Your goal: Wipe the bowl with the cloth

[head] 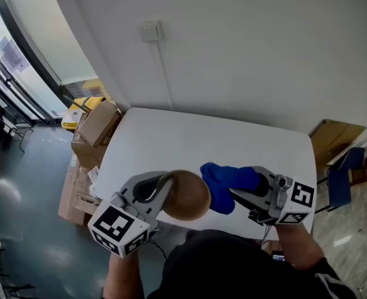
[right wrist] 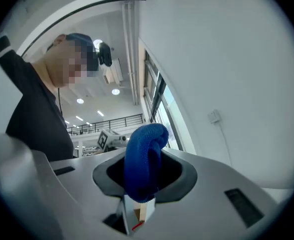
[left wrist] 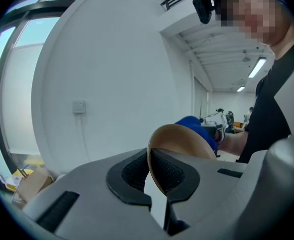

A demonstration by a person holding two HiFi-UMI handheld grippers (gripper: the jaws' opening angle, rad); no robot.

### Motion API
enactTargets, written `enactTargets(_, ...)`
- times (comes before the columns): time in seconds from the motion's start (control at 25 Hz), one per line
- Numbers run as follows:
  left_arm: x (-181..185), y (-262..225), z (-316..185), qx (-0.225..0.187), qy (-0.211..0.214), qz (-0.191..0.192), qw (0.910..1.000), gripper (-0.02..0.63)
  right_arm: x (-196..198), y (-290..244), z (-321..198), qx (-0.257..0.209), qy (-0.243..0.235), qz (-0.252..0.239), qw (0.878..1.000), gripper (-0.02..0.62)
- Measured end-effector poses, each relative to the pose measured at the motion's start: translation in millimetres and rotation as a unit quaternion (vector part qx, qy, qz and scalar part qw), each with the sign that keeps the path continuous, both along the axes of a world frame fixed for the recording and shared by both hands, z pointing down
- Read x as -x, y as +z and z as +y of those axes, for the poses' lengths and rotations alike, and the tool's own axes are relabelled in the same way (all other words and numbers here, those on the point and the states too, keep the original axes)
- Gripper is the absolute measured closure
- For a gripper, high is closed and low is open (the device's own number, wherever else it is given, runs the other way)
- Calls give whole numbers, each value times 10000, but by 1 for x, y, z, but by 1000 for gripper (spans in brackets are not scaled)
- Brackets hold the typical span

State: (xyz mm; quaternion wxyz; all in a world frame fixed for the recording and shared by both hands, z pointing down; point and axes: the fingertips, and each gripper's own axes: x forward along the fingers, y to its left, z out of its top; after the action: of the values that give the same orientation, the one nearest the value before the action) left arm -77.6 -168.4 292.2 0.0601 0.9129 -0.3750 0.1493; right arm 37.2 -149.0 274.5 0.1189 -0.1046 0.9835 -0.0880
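Above the white table (head: 189, 136), the left gripper (head: 163, 185) clamps the rim of the brown bowl (head: 188, 197), lifted clear; the right gripper (head: 236, 190) pinches the blue cloth (head: 222, 182) just beside it (wiping looks imminent), so next the cloth must press against the bowl

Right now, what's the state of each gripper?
Left gripper: closed on the rim of the bowl.
Right gripper: closed on the blue cloth.
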Motion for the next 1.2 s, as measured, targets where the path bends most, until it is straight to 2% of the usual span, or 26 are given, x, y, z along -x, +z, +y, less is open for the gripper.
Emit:
enactTargets(0.08, 3, 9, -1, 125, -37, 19, 9999, 588, -11, -3, -10, 23, 186, -94, 9998, 518)
enactTargets(0.2, 5, 22, -2, 326, -142, 95, 9993, 588, -23, 6, -22, 51, 519, 150, 9985, 518)
enactTargets(0.36, 8, 43, -10, 646, -363, 137, 9972, 588, -31, 21, -31, 276, 714, 366, 9964, 519)
enactTargets(0.6, 4, 85, -21, 1133, -585, 244, 9915, 588, -31, 59, -39, 595, 865, 890, 9905, 518)
enactTargets(0.88, 0, 131, -28, 1640, -789, 315, 9828, 588, -38, 87, -47, 1044, 895, 1070, 9847, 518)
enactTargets(1.2, -11, 165, -30, 2018, -796, 332, 9756, 586, -43, 117, -52, 1522, 1030, 1190, 9757, 518)
